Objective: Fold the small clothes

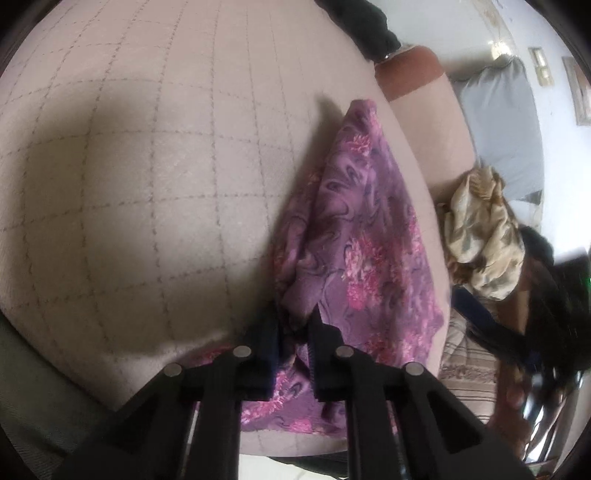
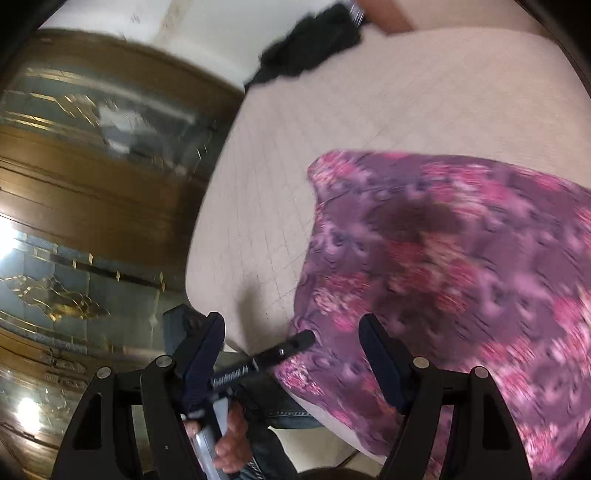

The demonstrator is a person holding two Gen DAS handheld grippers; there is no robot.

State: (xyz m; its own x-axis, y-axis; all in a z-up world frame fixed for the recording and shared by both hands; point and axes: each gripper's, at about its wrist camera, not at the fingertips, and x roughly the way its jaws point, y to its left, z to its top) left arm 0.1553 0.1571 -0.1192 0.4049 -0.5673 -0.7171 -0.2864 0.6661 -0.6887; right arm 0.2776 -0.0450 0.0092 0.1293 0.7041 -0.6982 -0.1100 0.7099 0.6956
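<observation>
— Where is the cloth?

— The purple flowered garment [image 1: 354,236] lies on the pale quilted cushion [image 1: 147,166], along its right side. A black bundle [image 1: 369,29] sits at the cushion's far edge.

— And your grippers?

— My left gripper [image 1: 295,332] has its fingers nearly closed, pinching the garment's near edge. My right gripper [image 2: 291,347] is spread wide above the cushion's near edge, holding nothing; the view is blurred.

soft floral purple cloth [image 1: 354,236] lies on a matt quilted cushion [image 1: 147,166]; glossy wood cabinet [image 2: 92,206].
</observation>
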